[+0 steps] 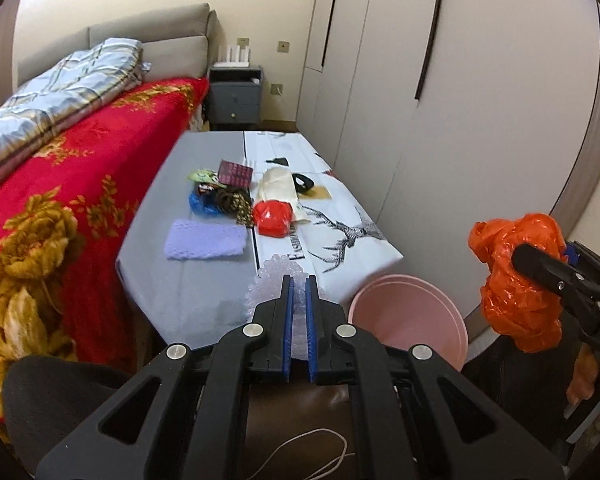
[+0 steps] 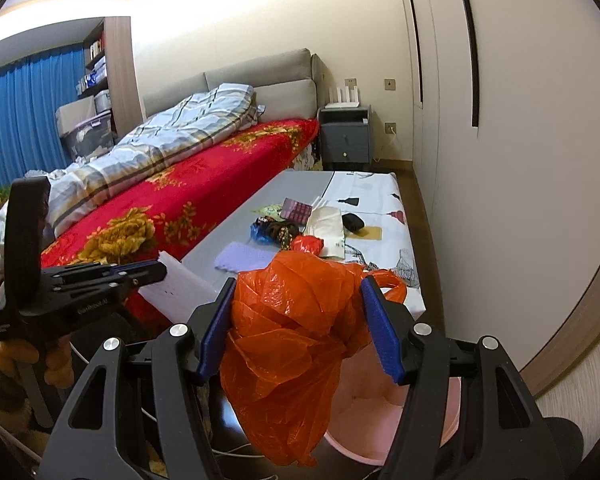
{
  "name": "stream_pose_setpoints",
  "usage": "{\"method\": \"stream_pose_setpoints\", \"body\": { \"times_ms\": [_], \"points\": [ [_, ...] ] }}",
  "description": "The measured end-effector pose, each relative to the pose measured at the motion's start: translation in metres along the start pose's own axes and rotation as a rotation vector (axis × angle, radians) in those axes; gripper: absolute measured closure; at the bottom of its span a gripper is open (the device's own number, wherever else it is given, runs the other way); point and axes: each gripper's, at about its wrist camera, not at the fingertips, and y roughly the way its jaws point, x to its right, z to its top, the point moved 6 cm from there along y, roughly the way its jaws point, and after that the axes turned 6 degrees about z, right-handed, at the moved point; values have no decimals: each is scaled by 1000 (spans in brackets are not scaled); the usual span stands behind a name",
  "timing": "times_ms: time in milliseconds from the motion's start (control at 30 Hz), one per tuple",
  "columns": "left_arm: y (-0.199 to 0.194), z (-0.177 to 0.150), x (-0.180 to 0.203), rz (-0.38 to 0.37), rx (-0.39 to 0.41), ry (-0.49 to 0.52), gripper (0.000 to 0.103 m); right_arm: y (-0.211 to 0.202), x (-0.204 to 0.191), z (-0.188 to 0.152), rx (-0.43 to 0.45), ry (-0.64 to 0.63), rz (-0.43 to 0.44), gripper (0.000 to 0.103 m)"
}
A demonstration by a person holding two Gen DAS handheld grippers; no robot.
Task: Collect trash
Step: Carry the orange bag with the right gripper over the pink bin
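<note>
My left gripper is shut on a clear piece of bubble wrap over the near end of the low table. In the right wrist view it shows at the left, with the wrap sticking out as a pale sheet. My right gripper is shut on a crumpled orange plastic bag, held in the air above a pink bucket. From the left wrist, that bag and gripper hang right of the bucket. A red bag, blue bag and wrappers lie on the table.
A lilac cloth, a cream bag and a black item also lie on the table. The bed with a red flowered blanket runs along its left side. Wardrobe doors stand close on the right; a grey nightstand is behind.
</note>
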Motion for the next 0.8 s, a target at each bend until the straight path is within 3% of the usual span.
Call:
{"method": "stream_pose_setpoints", "body": {
  "times_ms": [467, 800],
  "points": [
    [11, 7, 11, -28, -12, 9, 97, 14, 8, -4, -23, 18, -27, 41],
    [25, 28, 50, -101, -6, 73, 97, 14, 35, -5, -6, 35, -104, 41]
  ]
}}
